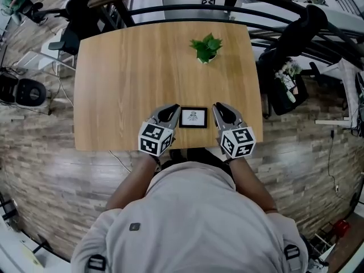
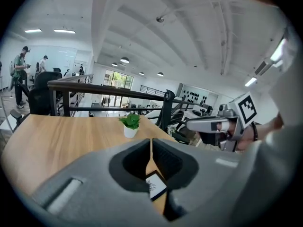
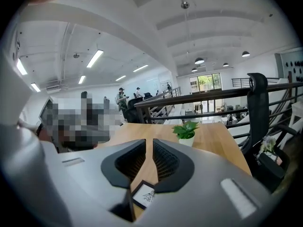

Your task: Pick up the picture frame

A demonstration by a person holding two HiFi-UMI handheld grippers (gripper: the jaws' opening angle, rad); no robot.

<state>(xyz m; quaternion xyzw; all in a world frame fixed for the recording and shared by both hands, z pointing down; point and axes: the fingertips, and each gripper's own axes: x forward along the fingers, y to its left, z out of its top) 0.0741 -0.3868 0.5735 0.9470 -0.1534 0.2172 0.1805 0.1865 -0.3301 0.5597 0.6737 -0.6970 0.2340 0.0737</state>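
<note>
On the left gripper (image 2: 151,141), jaws parted by a mere slit, clamping nothing, with only a sliver of desk (image 1: 125,78) wood seen through the gap. On the right gripper (image 3: 152,142), jaws parted a little wider, likewise released and empty. No contact with the task's thing on either side. Resting on the wood or held just above it: cannot tell.

Below and just ahead of both pairs of jaws, the picture frame (image 1: 193,117). Lying flat and face up on the desk, close to its near edge, directly between the two grippers in the head view. Flanked by one gripper at each short side, just beside both yet touching neither. Long axis running side to side, parallel with the near edge of the desk, short sides turned toward the jaws. Black border, white sheet inside, small dark drawing at the middle.

Farther back, toward the far right part of the desk, a potted plant (image 1: 206,48). Upright, green leaves in a small white pot, well apart from the frame.

By count: one picture frame, one potted plant, one desk, two grippers.

Beyond the far edge of the desk, a dark railing (image 3: 213,95). Under and around the desk, a wood-pattern floor (image 1: 57,169).
</note>
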